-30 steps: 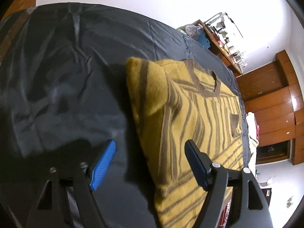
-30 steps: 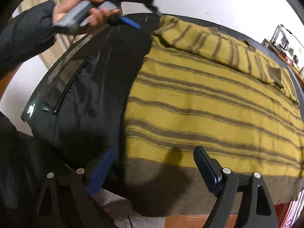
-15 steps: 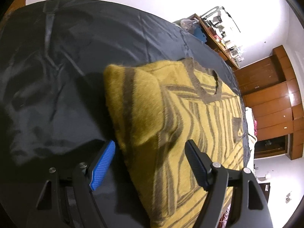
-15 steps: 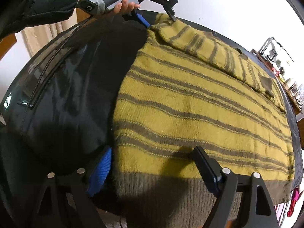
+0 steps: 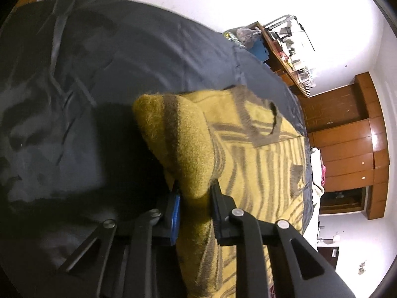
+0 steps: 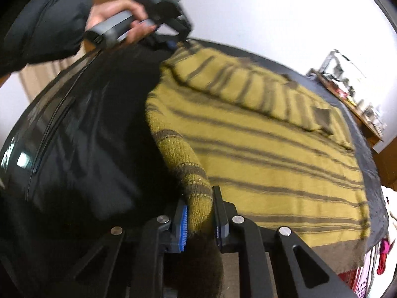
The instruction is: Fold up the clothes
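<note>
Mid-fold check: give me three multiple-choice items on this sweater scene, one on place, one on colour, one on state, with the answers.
1. Where does the sweater lie?
A. on a dark bedcover
B. on a wooden floor
C. on a hanger

2. What colour are the sweater's stripes?
A. red
B. brown
C. white

3. What are the right tongs doing?
A. hanging open above the sweater
B. shut on nothing
C. pinching the sweater's edge

Answers:
1 A, the dark bedcover spreads out around the sweater.
2 B, brown bands cross the mustard knit.
3 C, knit is bunched between both pads; the jaws have just been closing, as have the left tongs on the sweater's far end.
</note>
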Motion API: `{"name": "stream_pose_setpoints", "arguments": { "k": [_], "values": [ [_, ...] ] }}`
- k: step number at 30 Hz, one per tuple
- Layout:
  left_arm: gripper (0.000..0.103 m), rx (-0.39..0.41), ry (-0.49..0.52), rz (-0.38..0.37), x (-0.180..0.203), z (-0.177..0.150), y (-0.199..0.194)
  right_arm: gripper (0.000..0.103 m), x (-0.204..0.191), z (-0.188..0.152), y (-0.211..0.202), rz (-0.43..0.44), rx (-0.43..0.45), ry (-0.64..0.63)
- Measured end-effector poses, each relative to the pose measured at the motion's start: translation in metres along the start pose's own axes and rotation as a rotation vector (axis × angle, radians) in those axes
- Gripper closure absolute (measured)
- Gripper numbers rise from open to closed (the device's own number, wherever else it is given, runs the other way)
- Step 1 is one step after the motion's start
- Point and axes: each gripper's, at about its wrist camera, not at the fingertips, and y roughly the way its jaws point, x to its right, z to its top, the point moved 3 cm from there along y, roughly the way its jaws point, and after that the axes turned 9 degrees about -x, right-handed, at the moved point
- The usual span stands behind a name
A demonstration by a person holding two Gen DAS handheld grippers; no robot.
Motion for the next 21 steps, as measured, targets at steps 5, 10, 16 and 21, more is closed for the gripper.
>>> {"name": "stream_pose_setpoints", "arguments": {
  "k": [5,10,16,21],
  "values": [
    [0.081,0.027,0.045,-0.035,0.042,0.009,-0.006,0.085,0.030,-0.008,-0.006,-0.037,0.002,0.081],
    [0.081,0.019,0.104,-0.025,0.094,0.020,0.014,0.085,0.058,-0.024,-0.006,-0.055,-0.029,0.149],
    [0.081,-0.023,0.147,0.050,0.138,0.032,0.062,0.085,0.083,-0.047,0.000,-0.039,-0.079,0.217],
    [0.080,-0.067,0.183,0.174,0.153,0.036,0.111,0.085,0.089,-0.064,0.012,-0.006,-0.132,0.231]
  ]
}}
